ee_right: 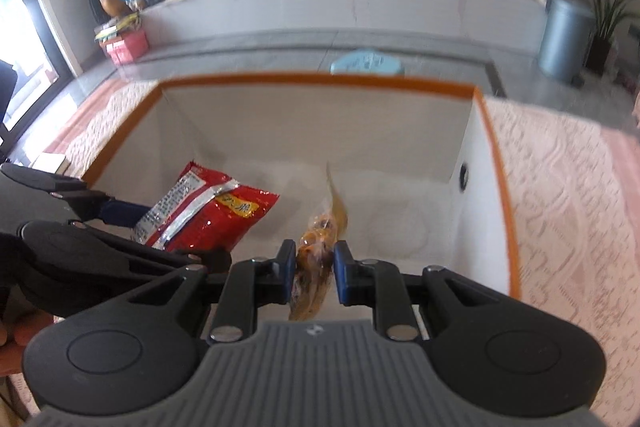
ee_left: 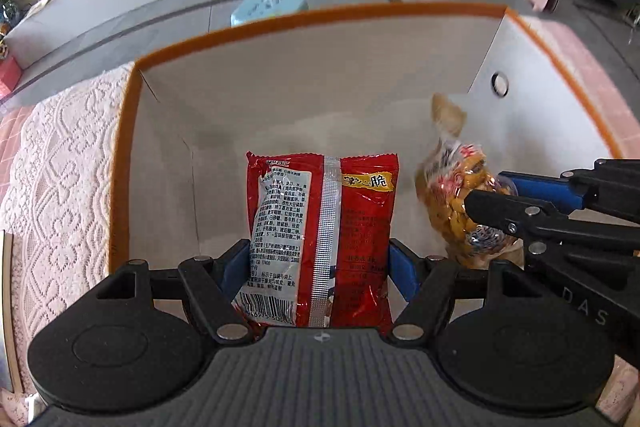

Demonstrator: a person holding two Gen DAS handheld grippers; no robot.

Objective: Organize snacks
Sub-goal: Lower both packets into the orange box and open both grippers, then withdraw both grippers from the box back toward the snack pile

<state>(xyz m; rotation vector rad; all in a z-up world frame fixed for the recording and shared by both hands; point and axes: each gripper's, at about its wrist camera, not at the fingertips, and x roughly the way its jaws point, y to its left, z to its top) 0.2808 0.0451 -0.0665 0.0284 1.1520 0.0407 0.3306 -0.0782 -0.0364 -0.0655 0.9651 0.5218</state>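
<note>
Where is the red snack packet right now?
The red snack packet is held between the left gripper pads, over the orange-rimmed box, left of the clear bag of yellow snacks.

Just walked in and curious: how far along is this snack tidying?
Nothing lies in the orange-rimmed box yet; its floor looks bare. In hand: the left hand-held gripper holds a red snack packet, the right hand-held gripper a clear bag of yellow snacks, both over the box. Left: releasing both inside.
</note>
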